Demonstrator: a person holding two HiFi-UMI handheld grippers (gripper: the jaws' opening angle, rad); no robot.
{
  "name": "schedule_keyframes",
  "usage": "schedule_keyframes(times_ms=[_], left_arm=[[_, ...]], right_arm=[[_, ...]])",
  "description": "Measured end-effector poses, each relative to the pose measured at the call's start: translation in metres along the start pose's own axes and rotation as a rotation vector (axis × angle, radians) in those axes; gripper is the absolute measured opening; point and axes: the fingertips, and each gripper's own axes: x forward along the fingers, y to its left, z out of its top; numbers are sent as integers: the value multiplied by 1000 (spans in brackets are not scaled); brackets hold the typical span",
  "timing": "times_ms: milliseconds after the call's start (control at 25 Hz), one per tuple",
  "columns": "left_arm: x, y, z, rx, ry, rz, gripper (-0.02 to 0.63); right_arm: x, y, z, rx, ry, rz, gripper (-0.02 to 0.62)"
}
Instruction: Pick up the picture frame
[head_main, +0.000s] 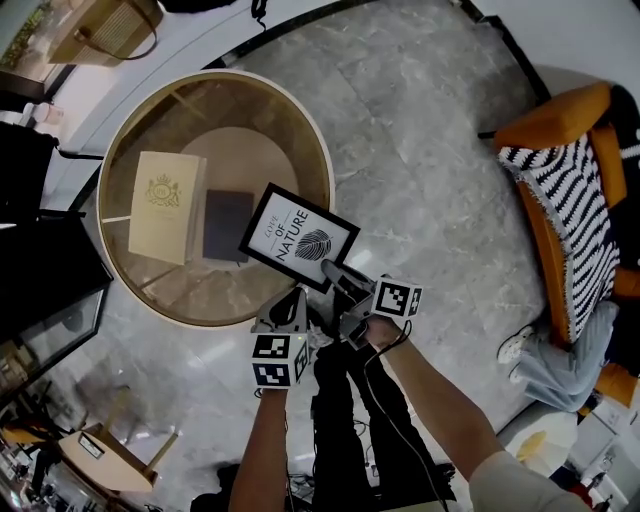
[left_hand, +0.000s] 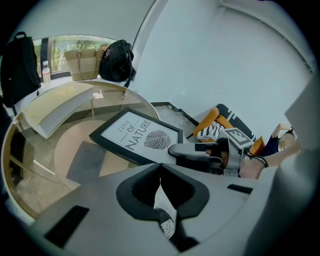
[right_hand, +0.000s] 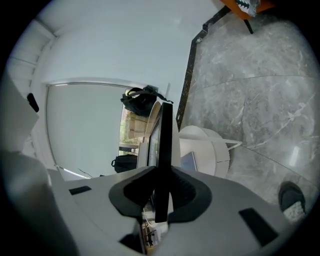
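Note:
The picture frame (head_main: 298, 238) is black-edged, with a white print of a leaf and the words "love of nature". It is tilted over the near right part of the round glass table (head_main: 322, 150). My right gripper (head_main: 336, 272) is shut on the frame's near right edge. In the right gripper view the frame (right_hand: 165, 135) stands edge-on between the pads of the right gripper (right_hand: 162, 172). My left gripper (head_main: 296, 294) hovers just below the frame's near edge, shut and empty. The left gripper view shows the frame (left_hand: 137, 134) ahead of the left gripper (left_hand: 160, 167), with the right gripper (left_hand: 181, 150) clamped on it.
A cream book (head_main: 165, 205) and a dark notebook (head_main: 228, 225) lie on the table left of the frame. An orange chair with a striped cushion (head_main: 565, 200) stands at the right. A woven bag (head_main: 100, 30) sits at the far left, a black backpack (left_hand: 117, 60) by the window.

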Motion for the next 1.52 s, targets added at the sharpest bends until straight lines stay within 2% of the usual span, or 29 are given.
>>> schedule_keyframes(times_ms=[160,480,880,1280,1520], left_arm=[[-11,3,2,-6,3,8,21],[-38,3,29,-26,-39,18,21],[-86,5,59,-72,-86,54,21],[-125,12,61,-161,-117,94,21],[-152,22,66,-213,-148,117,21]], right_arm=[[-4,14,0,-43,-2,-29,94],[0,67,2,-268,44,-98,89],[4,142,-13,-640,143,-210,86],[12,189,-30,-951,233,-317,82],[27,210,-44,-1200,327,-389,77]])
